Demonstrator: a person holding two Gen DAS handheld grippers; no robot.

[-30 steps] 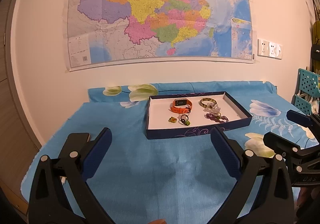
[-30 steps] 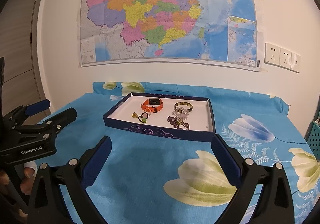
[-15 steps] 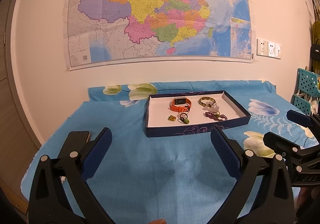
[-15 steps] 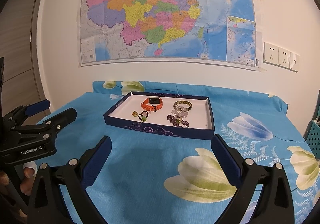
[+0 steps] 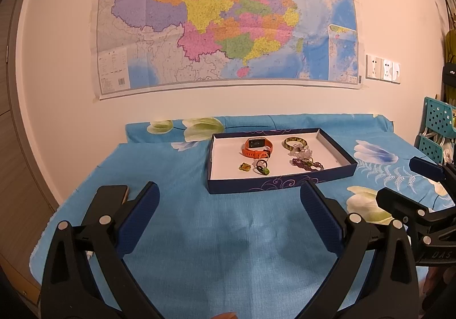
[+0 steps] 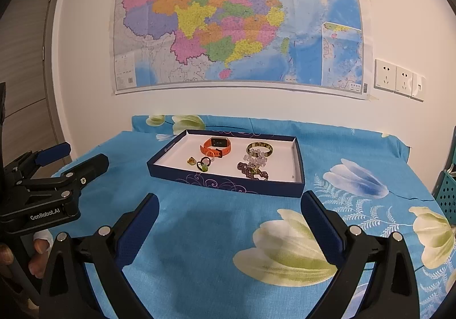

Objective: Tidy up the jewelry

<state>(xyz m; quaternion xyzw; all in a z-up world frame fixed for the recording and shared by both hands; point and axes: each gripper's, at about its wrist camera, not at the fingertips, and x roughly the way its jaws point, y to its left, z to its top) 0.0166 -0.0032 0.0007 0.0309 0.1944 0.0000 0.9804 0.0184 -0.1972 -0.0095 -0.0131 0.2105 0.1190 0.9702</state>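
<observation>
The left gripper (image 5: 229, 199) and the right gripper (image 6: 229, 209) both hovered above the blue floral cloth (image 6: 228, 247) covering the bench, jaws spread wide and holding nothing. The jewelry lay in a shallow navy tray (image 6: 228, 182) well ahead of both grippers. Inside the tray, an orange smartwatch (image 6: 216, 146) sat toward the rear left, with a green-and-gold bangle (image 6: 260, 146) to its right. A cluster of clear beads (image 6: 258, 159) touched the bangle, and a purple beaded bracelet (image 6: 252, 171) lay just in front. A small green pendant (image 6: 191, 160) and a black ring with a green stone (image 6: 203, 164) rested near the front left. A map (image 5: 225, 19) hung on the wall behind.
</observation>
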